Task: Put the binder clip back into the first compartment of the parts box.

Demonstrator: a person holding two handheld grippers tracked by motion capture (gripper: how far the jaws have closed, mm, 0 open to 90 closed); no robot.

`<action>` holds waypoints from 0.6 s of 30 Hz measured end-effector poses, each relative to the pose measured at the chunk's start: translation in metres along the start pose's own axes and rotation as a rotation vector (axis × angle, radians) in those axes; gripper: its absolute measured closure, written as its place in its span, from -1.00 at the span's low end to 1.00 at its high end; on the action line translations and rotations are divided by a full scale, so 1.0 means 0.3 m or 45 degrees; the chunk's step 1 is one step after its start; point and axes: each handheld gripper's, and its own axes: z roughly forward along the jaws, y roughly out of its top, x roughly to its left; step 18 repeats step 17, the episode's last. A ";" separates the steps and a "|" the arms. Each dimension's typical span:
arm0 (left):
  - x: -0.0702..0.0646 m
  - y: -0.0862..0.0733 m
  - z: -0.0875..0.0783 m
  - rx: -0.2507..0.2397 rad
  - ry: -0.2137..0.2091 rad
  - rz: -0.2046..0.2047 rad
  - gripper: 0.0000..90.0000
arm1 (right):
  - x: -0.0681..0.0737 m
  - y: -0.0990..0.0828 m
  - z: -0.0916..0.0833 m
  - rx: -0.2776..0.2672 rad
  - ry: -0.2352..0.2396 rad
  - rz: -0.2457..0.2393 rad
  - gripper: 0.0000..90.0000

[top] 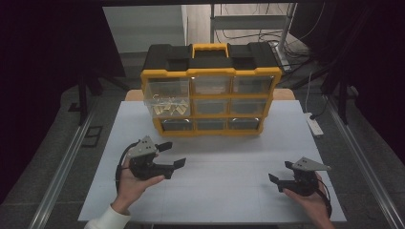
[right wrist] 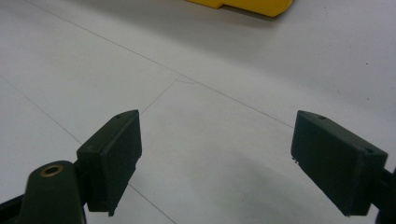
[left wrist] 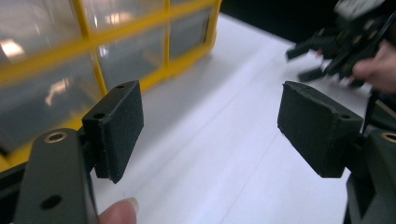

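Item: yellow-framed plastic drawer organiser with black top, yellow carry handle and nine clear drawers [top: 210, 90], standing upright at the far middle of the white table board [top: 229, 191]; its upper-left drawer, holding small pale parts [top: 169, 106], sits pulled out proud of the frame, the other eight flush. Item: left gripper [top: 173, 155], black, two-jaw, held in the person's left hand [top: 133, 181], jaws spread wide with nothing between them; in the left gripper view its pads [left wrist: 116, 126] frame bare table, with the organiser's lower drawers just beyond and to the left. Item: right gripper [top: 279, 174], black, with grey three-cornered plate, in the right hand [top: 310, 200], jaws likewise wide and empty, hovering low over the board, well apart from the organiser, whose yellow base corner [right wrist: 243, 4] lies at the top edge of the right gripper view. Position note: the organiser stands near but clear of the left fingertips, ahead and slightly to their right in the high view; no contact. Risk, judged: the protruding drawer is the likely target; a pad catching its front off-centre could skew or jam it, a hard push could slide the unsteadied cabinet back along the board, and a tug could tip it out and spill the loose parts.
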 end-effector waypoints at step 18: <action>0.063 -0.116 0.032 0.059 0.029 -0.090 -0.51 | 0.000 0.001 -0.013 -0.042 -0.001 -0.004 -0.63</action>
